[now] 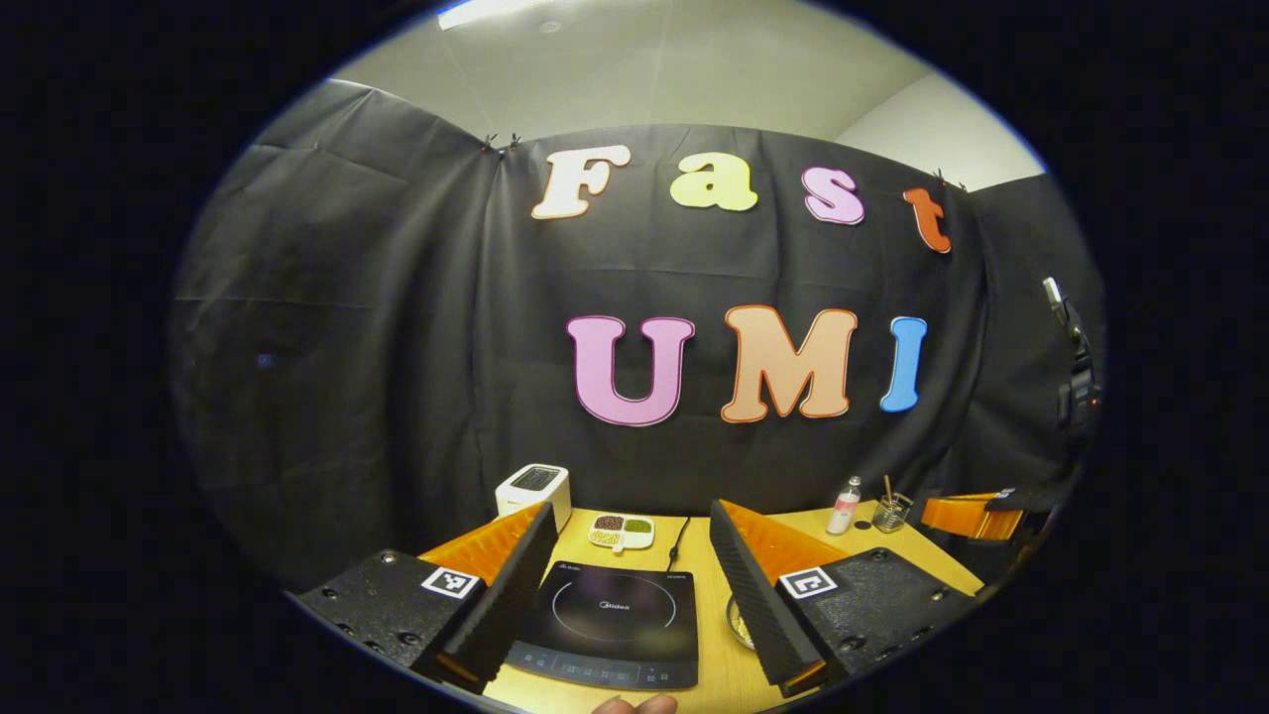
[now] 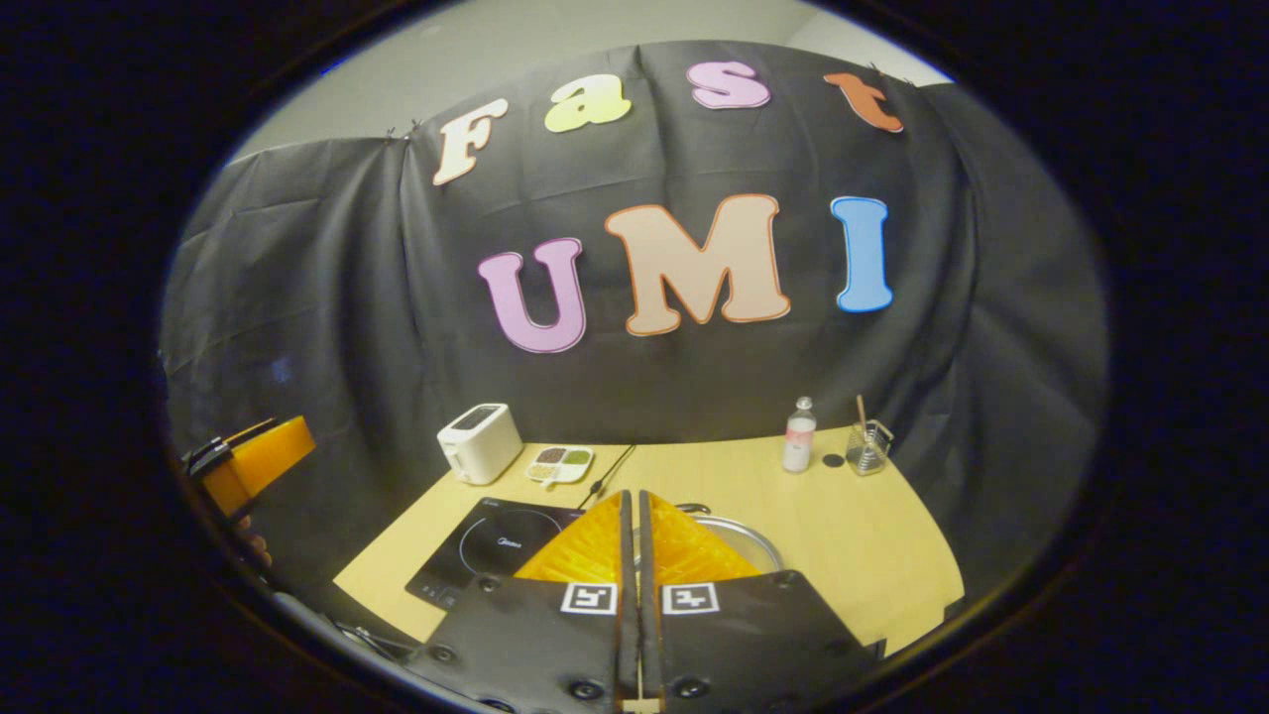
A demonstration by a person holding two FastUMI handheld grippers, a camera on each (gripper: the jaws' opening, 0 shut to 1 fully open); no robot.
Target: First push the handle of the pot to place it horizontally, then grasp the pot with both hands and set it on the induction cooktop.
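1 pot (image 2: 750,540), 1 cooktop (image 1: 610,620); left hand-held gripper (image 1: 627,595) spread wide, right (image 2: 635,526) closed empty.

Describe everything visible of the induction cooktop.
The flat black glass-topped induction cooktop lies level on the light wooden table, nothing resting on it. A thin ring marks its cooking zone, with a control strip along the near edge. A black cord runs from its far side. The white toaster and sectioned dish of beans stand behind it.
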